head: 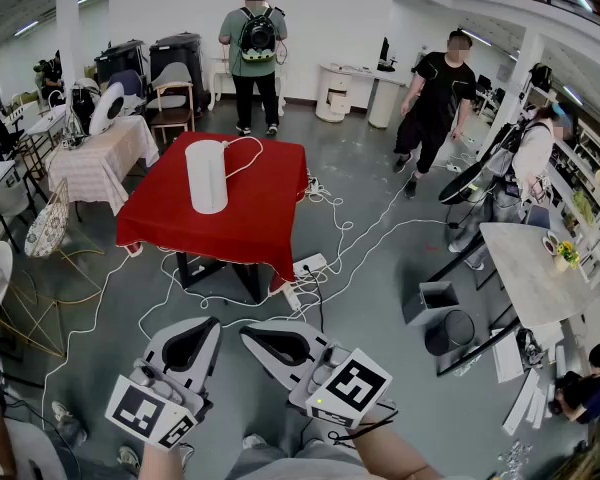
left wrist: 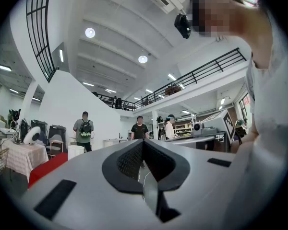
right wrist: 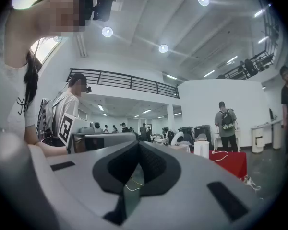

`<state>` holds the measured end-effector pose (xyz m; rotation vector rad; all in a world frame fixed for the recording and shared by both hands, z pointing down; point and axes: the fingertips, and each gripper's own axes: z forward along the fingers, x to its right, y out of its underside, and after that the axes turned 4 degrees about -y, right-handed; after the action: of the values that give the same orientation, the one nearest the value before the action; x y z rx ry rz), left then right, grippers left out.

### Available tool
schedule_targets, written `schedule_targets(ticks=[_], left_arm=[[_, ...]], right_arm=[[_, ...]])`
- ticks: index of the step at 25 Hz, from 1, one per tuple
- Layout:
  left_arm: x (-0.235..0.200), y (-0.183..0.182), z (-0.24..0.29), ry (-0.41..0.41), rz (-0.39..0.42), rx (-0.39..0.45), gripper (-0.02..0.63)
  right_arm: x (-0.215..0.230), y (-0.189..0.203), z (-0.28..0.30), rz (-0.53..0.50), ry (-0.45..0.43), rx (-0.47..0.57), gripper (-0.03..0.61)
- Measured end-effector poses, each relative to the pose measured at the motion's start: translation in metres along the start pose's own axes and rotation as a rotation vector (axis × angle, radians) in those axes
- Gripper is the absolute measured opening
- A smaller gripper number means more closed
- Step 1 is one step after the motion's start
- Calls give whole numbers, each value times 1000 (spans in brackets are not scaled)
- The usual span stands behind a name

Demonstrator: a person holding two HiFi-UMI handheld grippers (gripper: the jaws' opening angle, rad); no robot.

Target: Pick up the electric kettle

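Note:
The white electric kettle [head: 207, 176] stands on a table under a red cloth [head: 270, 208], its white cord trailing toward the far edge. Both grippers are held low and near me, well short of the table. My left gripper [head: 212, 323] has its jaws together with nothing between them. My right gripper [head: 248, 330] beside it is also shut and empty. In the left gripper view the kettle [left wrist: 76, 152] shows far off, left of the left gripper's tips [left wrist: 143, 142]. In the right gripper view the kettle [right wrist: 201, 149] sits right of the right gripper's tips [right wrist: 138, 143].
White cables and a power strip [head: 308, 266] lie on the grey floor between me and the table. A person with a backpack [head: 252, 58] and another in black [head: 435, 98] stand beyond it. A checkered table [head: 100, 163] is left; a pale table [head: 530, 268] and bin [head: 450, 333] right.

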<state>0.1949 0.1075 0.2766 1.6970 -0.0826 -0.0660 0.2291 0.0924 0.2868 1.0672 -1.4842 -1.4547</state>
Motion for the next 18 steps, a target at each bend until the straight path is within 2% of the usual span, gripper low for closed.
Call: schedule_targets(ticks=[13, 18], left_arm=[[-18, 6, -13, 3, -20, -7, 9], [-28, 9, -23, 14, -3, -21, 9]], right_arm=[[-5, 4, 21, 0, -1, -6, 6], [-5, 2, 31, 57, 15, 52, 6]])
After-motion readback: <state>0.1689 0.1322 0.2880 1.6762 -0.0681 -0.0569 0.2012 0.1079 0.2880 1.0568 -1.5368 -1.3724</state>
